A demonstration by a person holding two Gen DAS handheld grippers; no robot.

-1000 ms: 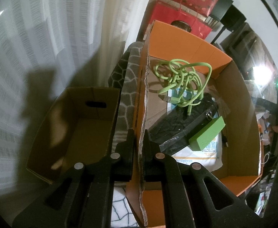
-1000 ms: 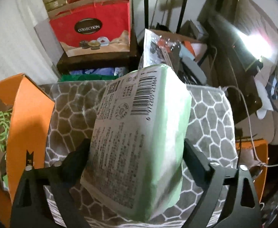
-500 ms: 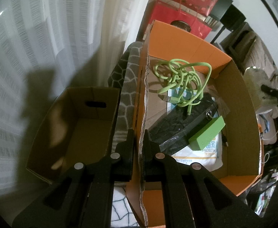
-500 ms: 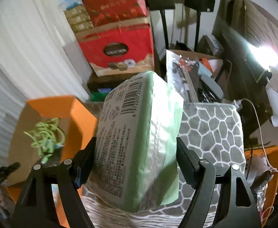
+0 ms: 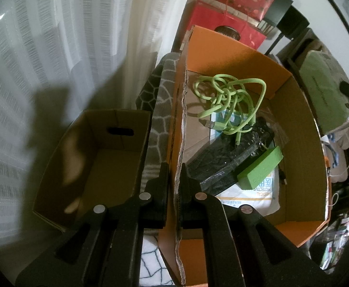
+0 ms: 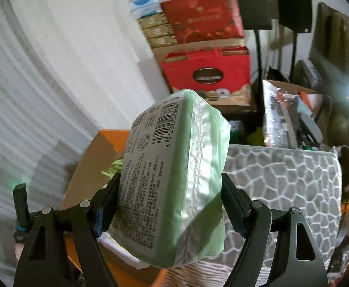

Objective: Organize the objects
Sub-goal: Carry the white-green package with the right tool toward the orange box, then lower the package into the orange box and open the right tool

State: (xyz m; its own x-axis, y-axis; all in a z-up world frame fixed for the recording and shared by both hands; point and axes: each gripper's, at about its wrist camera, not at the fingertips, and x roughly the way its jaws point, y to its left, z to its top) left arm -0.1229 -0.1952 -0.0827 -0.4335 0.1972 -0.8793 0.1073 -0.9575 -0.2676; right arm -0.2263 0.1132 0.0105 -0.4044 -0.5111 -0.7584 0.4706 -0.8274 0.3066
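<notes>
My left gripper [image 5: 174, 169] is shut on the left wall of the orange cardboard box [image 5: 301, 143]. Inside the box lie a tangled green cable [image 5: 229, 100], a black packet [image 5: 224, 162], a green block [image 5: 260, 171] and a white packet [image 5: 250, 196]. My right gripper [image 6: 170, 184] is shut on a pale green tissue pack [image 6: 172, 186] with a barcode, held in the air above and beside the orange box [image 6: 107, 141]. The pack also shows in the left wrist view [image 5: 329, 93], at the box's right edge.
An empty brown cardboard box [image 5: 90, 167] stands left of the orange box, against a white curtain [image 5: 67, 35]. A grey honeycomb-patterned cushion [image 6: 281, 181] lies under and right of the boxes. Red gift boxes [image 6: 207, 69] and clutter [image 6: 291, 114] stand behind.
My right gripper has lifted the tissue pack and carried it left toward the orange box. The pack has come into the left wrist view. The left gripper has not moved.
</notes>
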